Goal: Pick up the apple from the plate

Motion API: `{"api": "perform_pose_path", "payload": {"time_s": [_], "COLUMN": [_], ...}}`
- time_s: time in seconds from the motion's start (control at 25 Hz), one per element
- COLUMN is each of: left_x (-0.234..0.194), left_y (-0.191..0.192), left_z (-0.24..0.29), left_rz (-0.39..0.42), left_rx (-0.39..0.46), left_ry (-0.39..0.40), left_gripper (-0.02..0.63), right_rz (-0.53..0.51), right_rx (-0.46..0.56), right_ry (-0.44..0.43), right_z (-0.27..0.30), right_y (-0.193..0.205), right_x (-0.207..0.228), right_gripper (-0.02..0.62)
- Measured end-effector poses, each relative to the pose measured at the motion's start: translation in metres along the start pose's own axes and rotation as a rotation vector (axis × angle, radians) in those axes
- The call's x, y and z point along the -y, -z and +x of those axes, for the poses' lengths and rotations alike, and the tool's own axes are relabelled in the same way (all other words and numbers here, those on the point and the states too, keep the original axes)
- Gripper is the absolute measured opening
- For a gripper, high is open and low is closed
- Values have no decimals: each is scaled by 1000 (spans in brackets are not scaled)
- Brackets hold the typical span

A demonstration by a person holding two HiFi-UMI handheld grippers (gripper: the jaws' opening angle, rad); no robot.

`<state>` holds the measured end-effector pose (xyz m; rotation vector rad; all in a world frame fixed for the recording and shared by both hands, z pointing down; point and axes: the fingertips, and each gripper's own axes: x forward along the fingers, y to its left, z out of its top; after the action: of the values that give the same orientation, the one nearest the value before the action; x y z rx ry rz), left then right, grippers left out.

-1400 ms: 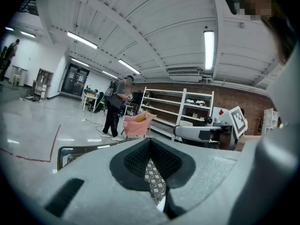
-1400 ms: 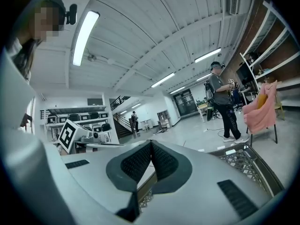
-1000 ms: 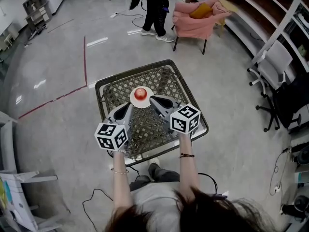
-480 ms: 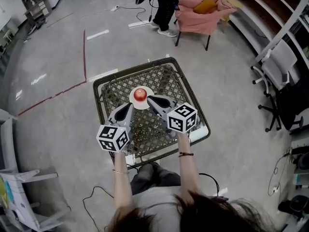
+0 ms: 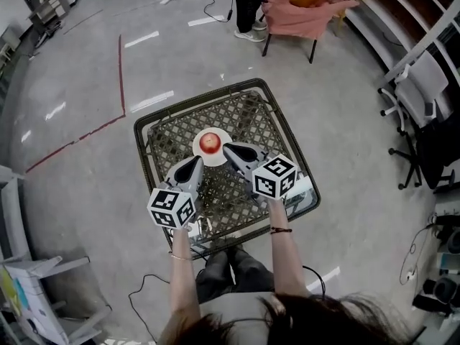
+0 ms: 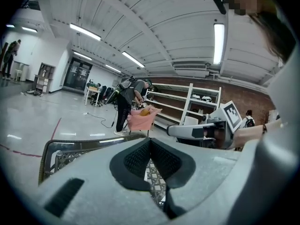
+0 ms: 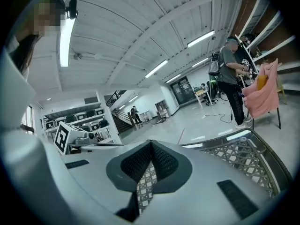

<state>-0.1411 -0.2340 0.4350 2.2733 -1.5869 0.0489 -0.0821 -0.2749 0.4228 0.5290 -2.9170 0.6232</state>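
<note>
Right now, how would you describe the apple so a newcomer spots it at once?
A square lattice-topped table stands on the grey floor. On it lies a round white plate, and on that sits the apple: the only red thing there.

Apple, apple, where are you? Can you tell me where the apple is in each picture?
Head view: the apple sits on the white plate, near the middle of the picture.
Left gripper view: not in it.
Right gripper view: not in it.
Shared landmark: the pink chair is at the top in the head view, at centre in the left gripper view, and at the right edge in the right gripper view.
</note>
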Motion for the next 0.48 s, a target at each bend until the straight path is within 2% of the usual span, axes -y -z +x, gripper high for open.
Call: {"api": "perform_pose_path", "payload": {"time_s": [0.32,0.48], "left_x": [-31,-36], "left_y": [18,28], "left_z": [23,33], "left_rz": [37,23], "left_rx": [-40,-30], "left_ry": [-46,-22], "left_gripper": [11,11], "right_rz": [27,51], "right_rx": [-36,-53], "right_ry": [2,15], "right_z": [22,27], "right_y": [30,48], "right_x": [21,33], "right_gripper": [9,9]}}
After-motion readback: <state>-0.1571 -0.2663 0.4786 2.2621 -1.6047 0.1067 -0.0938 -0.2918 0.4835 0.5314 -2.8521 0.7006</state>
